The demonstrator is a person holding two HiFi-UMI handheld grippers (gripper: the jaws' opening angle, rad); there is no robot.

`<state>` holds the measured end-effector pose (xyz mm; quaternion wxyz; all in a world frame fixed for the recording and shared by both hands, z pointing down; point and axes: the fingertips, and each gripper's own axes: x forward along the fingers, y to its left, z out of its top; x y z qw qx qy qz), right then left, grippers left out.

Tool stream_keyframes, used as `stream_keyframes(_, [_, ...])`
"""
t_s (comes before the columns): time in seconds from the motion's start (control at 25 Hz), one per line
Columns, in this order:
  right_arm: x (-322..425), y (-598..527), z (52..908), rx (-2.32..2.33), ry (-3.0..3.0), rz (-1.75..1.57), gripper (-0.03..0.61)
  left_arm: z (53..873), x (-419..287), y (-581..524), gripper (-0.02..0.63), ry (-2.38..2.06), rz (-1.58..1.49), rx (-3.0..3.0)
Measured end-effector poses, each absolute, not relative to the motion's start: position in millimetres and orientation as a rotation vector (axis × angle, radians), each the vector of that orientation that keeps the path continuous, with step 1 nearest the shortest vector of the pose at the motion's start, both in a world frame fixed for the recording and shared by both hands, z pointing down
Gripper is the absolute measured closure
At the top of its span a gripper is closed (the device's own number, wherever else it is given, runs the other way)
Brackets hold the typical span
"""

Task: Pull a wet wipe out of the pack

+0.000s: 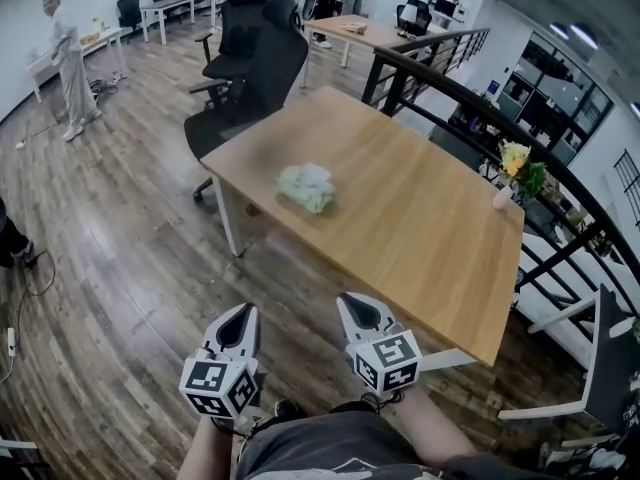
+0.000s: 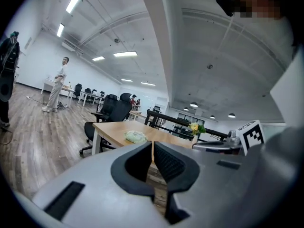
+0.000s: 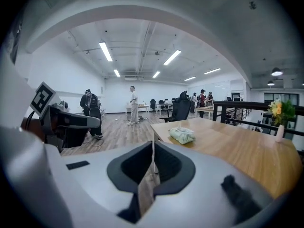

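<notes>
Wooden flooring (image 1: 120,298) is showing beneath the left hand-held gripper (image 1: 240,318) and right hand-held gripper (image 1: 352,303), each holding its jaws together, empty; farther off, the wet wipe pack (image 1: 307,187) is lying on the desk (image 1: 430,238); an office chair (image 1: 255,63) is standing beyond.

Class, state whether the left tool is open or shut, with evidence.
Shut: jaws of the left tool meet at the tips, nothing between them.

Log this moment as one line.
left hand-held gripper: shut, empty | right hand-held gripper: shut, empty | wipe pack: on table, untouched
</notes>
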<state>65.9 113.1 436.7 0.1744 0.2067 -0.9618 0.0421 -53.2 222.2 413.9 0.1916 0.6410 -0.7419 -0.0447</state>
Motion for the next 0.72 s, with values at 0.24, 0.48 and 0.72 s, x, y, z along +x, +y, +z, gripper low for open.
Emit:
stream_keyframes(0.24, [57,109,438,0.598,-2.716,0.141,0.551,417,-69,216,0.588,-2.077,-0.132,1.799])
stream_keyframes(0.48, [35,93,441,0.588,-2.733,0.143,0.551,426,-81,200,0.588,-2.068,-0.108,1.799])
stream_keyframes(0.72, [12,60,448,0.566,-2.747,0.147,0.551,432,-89,173,0.589,-2.059,-0.068,1.800])
